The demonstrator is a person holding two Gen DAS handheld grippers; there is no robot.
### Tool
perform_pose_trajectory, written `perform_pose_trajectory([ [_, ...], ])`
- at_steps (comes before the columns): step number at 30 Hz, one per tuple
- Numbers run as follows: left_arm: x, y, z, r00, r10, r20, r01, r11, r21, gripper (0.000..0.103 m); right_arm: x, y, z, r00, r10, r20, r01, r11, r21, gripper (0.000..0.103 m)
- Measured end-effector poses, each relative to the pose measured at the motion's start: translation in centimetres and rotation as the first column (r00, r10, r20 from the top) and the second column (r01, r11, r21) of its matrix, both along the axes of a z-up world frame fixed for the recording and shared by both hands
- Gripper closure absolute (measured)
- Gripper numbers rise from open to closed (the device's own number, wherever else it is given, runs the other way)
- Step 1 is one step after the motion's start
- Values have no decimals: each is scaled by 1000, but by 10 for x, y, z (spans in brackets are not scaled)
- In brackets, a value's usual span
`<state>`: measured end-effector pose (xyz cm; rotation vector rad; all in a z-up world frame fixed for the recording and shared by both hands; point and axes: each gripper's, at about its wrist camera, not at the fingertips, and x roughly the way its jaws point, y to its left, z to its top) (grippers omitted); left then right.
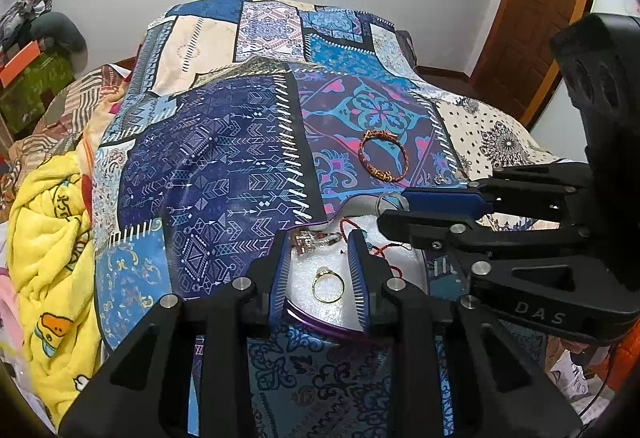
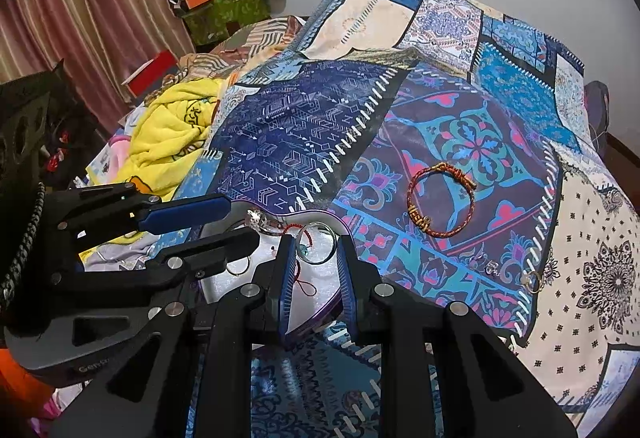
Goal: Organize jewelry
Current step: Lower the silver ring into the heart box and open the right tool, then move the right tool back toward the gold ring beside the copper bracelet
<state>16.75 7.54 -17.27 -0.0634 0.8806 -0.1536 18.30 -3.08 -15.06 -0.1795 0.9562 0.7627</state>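
**A:** On the bed, over the patchwork bedspread (image 1: pixel 224 158), a white tray with a purple rim (image 1: pixel 320 322) is seen right under both tools. Agreed?

**B:** Yep. The left tool (image 1: pixel 320 270) is held with its jaws parted, nothing gripped, and a gold ring (image 1: pixel 328 288) is framed between them, lying on the tray's white padding. A silver charm piece (image 1: pixel 314 240) is spotted just past the fingertips, with a thin red cord (image 1: pixel 384 248) trailing beside it.

**A:** And the right tool (image 2: pixel 316 262)?

**B:** Also spread apart. A silver ring (image 2: pixel 316 242) is seen standing between its tips, but whether it's actually being touched by the pads can't be told.

**A:** Anything off the tray?

**B:** A red and gold braided bracelet (image 2: pixel 440 200) is laid flat on the bedspread, well apart from the tray. A small gold ring (image 2: pixel 532 282) and a tiny silver piece (image 2: pixel 491 268) are left nearer the right edge. A yellow blanket (image 1: pixel 52 238) is bunched up off to the left.
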Motion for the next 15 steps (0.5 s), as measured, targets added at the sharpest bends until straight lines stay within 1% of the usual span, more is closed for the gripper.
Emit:
perform_pose_trajectory([
  [7,-6,4,9,1000,28,13,-28,1000,8,75,-4,-6,13,999,-19,42,19,1000,5,83],
  [15,-9,-1,25,998,41,41,-42,999,26,75,-7,-26,28,994,-65,90,64,998,20,82],
])
